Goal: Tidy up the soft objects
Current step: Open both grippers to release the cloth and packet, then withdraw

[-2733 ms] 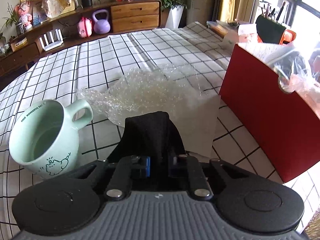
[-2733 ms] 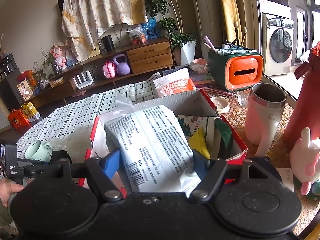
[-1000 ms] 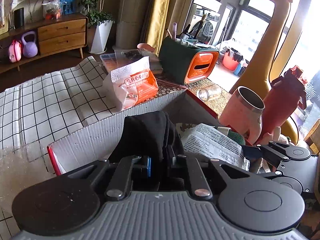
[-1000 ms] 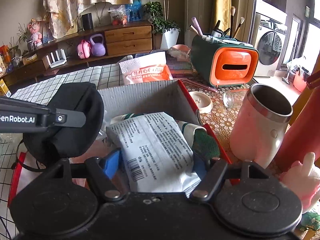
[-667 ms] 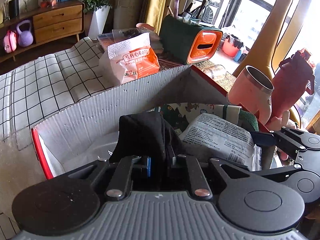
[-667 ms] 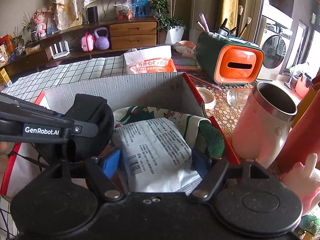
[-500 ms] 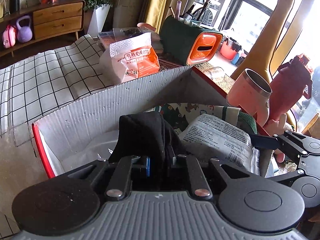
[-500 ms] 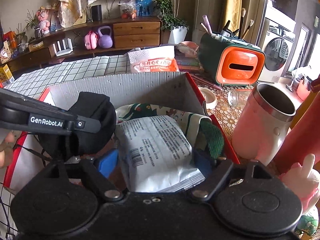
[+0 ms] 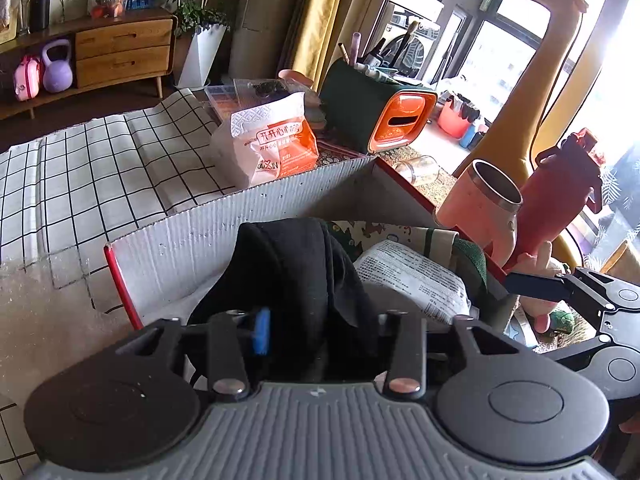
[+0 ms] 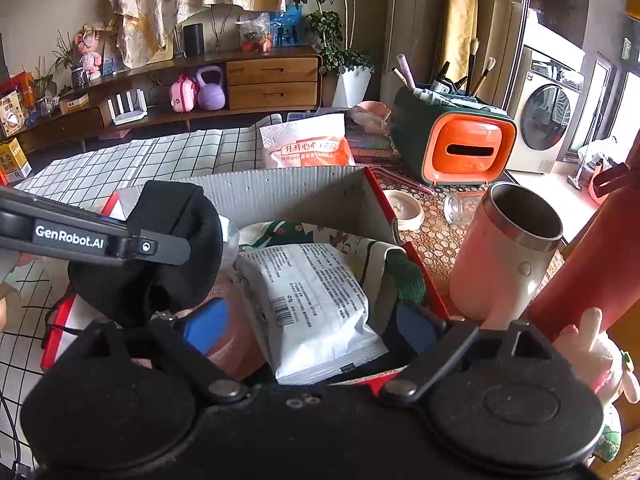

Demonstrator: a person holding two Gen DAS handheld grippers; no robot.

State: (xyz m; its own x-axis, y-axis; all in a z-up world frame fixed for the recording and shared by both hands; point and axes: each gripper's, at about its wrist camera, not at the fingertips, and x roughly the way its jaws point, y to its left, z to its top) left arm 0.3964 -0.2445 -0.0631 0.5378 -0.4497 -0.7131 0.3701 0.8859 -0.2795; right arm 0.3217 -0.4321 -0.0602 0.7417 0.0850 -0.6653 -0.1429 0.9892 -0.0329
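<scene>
The left gripper (image 9: 320,330) stands low in the middle of its own frame with its jaws opening; the black cloth bundle (image 9: 296,276) still sits between them, draped over the gap, and the blue pad on the left has drawn clear of it. Just beyond, the bundle hangs over the open red box (image 9: 120,276) with its corrugated white inner wall. In the right wrist view the right gripper (image 10: 312,332) at lower centre is opening too, its blue pads spread either side of the white printed packet (image 10: 312,300), which lies in the box atop a patterned cloth (image 10: 384,256). Past the box, toward the right, a pink steel-lined cup (image 10: 508,248) stands on the bench (image 10: 100,176).
</scene>
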